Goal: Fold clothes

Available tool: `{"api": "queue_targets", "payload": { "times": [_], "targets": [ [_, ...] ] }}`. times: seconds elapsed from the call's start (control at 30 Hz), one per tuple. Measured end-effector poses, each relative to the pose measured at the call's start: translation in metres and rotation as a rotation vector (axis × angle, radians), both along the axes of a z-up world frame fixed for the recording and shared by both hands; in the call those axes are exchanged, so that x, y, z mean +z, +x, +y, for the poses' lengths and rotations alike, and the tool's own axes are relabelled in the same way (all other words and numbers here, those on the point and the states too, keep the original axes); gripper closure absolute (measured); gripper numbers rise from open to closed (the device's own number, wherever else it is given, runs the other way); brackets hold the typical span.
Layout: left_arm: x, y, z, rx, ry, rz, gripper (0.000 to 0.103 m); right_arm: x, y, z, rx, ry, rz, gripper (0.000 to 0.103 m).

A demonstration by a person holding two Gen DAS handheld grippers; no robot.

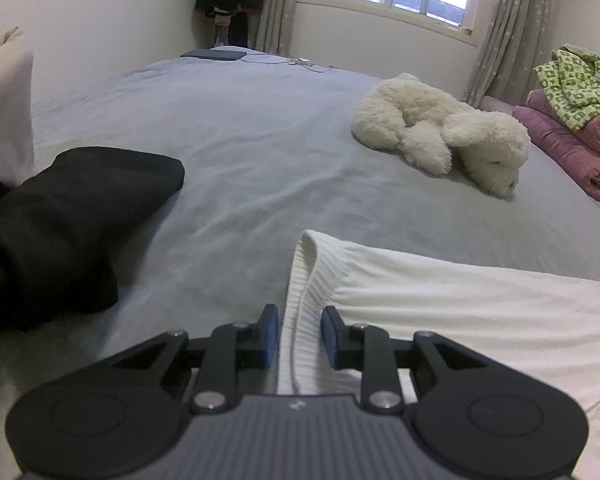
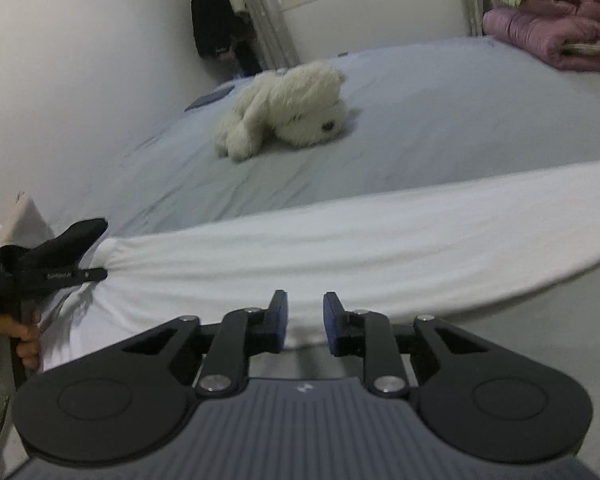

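Ribbed hem (image 1: pixel 300 280) of white garment (image 1: pixel 460 320) pinched in left gripper (image 1: pixel 300 336), blue pads pressed onto the knit from both sides. From the right wrist view, cloth drawn taut away from that pinch across the near part of the bed (image 1: pixel 240 140). Right gripper (image 2: pixel 305 320) spread part-way, pads apart, the garment's near edge just at the tips and nothing clamped.

Judged as the stretch-and-square stage before a fold. To do it well:
- Hold the left pinch firm on the thick rib, not on the thinner body knit.
- Bring the right pads over the near edge, well apart from the left pinch, and close on a single layer.
- Pull level and gently to a straight edge, with no sag in the middle.
- Carry both corners over together, for a fold line parallel to the hem.

Room to move:
- Open grey sheet beyond the garment, likely enough to lay a fold away from the person.
- Plush toy (image 1: pixel 440 136) farther up the bed, apart from the cloth.
- Black garment (image 1: pixel 60 220) near on the left, apart from the white cloth; avoid dragging over it.
- Pink quilt (image 1: pixel 560 140) at the right edge of the bed, well apart.
- Far right end of the white cloth blurred, its edge hard to trace.
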State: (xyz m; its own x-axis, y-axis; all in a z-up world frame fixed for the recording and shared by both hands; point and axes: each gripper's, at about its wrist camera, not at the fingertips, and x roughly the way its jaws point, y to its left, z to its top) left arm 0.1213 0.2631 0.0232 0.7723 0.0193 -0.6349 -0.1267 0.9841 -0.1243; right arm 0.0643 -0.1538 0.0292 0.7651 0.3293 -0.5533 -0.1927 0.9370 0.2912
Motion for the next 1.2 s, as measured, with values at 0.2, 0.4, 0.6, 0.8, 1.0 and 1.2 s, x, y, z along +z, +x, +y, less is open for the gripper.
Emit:
{"api": "queue_targets", "payload": {
  "times": [0.2,0.4,0.6,0.8,1.0,1.2],
  "targets": [
    [-0.001,0.0,0.001,0.001,-0.004,-0.001,0.077,-0.019,0.025,-0.023,-0.076,-0.173,0.049,0.067],
    [0.0,0.001,0.003,0.007,-0.016,0.005,0.077,-0.021,0.038,-0.127,-0.226,-0.26,0.067,0.072],
    [0.001,0.002,0.006,0.016,-0.039,0.01,0.076,-0.017,0.056,-0.252,-0.578,-0.268,0.147,0.064],
    [0.005,0.001,0.005,0.037,-0.041,0.002,0.065,-0.012,0.038,-0.265,-0.718,-0.244,0.147,0.062],
    [0.004,0.002,0.005,0.042,-0.026,0.004,0.066,-0.003,0.058,-0.135,-0.345,-0.251,0.054,0.062],
    [0.002,0.002,0.007,0.037,-0.034,-0.001,0.066,0.003,0.069,0.067,0.229,-0.231,-0.011,0.064]
  ]
}}
